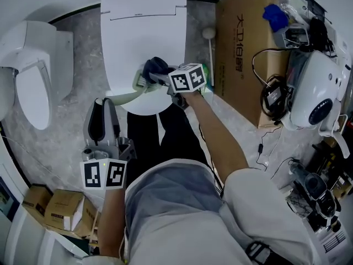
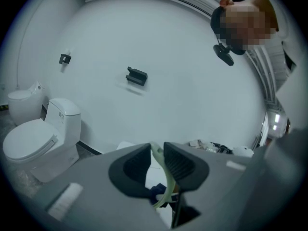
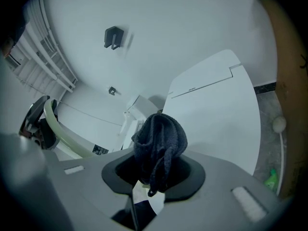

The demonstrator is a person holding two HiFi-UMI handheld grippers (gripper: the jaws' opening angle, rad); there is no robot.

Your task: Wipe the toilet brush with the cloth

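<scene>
Left tool [image 2: 156, 152]: pressed together on a thin pale-green handle.
Toilet brush [image 2: 167, 179]: its handle curves ahead from between that tool's tips.
Right tool [image 3: 159, 165]: pinching the bunched dark cloth [image 3: 160, 137]; the brush handle is to its left.
Toilet lid [image 3: 216, 105]: shut, below and beyond this tool.

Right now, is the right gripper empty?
No, the right gripper is shut on a dark cloth.

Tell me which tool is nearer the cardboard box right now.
Right. The right tool holds the cloth over the front of the toilet lid, just left of the cardboard box; the left tool, gripping the brush handle, is farther left.
</scene>
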